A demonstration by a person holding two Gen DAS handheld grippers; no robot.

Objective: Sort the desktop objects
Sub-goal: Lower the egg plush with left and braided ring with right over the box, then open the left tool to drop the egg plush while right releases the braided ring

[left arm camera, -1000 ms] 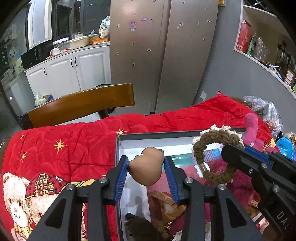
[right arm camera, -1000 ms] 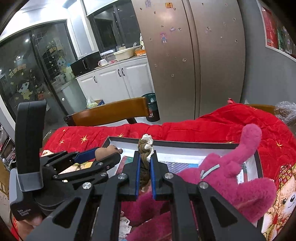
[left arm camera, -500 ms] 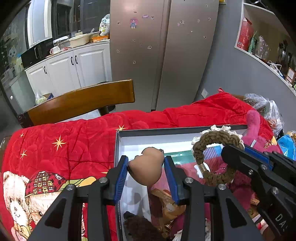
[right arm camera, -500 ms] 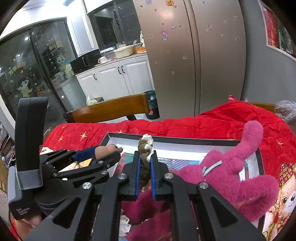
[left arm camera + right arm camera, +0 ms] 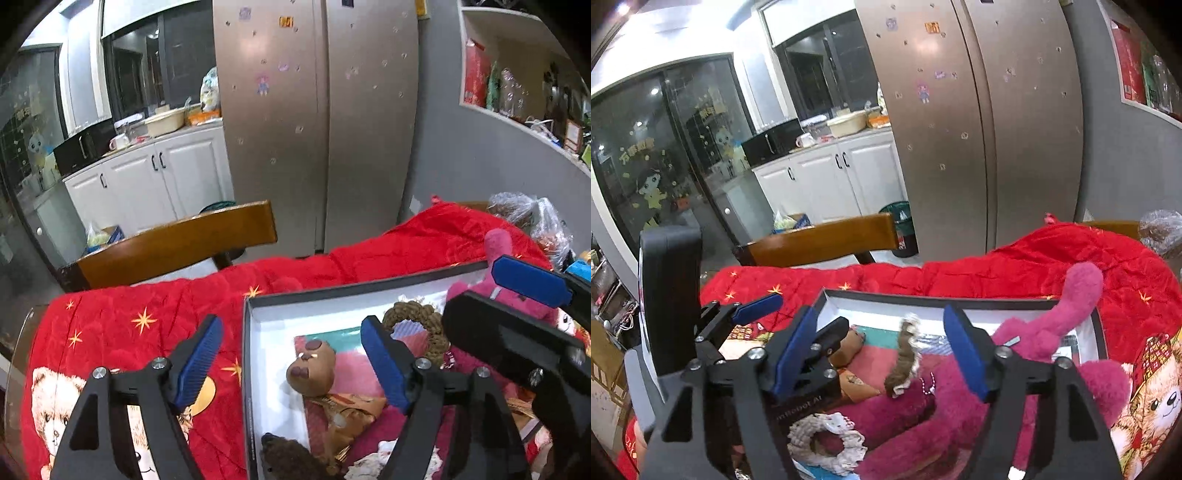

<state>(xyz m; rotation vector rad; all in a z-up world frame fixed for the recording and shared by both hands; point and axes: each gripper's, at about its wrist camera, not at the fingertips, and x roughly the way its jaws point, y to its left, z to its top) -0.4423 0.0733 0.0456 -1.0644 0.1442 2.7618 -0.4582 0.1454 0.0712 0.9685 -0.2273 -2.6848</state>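
With both drops made over the open box (image 5: 255,306), my left claw (image 5: 291,360) stands apart, its jaws just opened; the brown bear head (image 5: 312,367) lies free below, on the pile inside, so it was let go where it belongs. The braided ring (image 5: 417,317) rests farther in, by the pink plush (image 5: 506,295).

Right view: my right claw (image 5: 881,350) is likewise spread, jaws just opened, nothing pressed. That ring stands on edge between the pads, leaning on the plush, clear of both. The red quilt (image 5: 997,273) covers the counter under the box.
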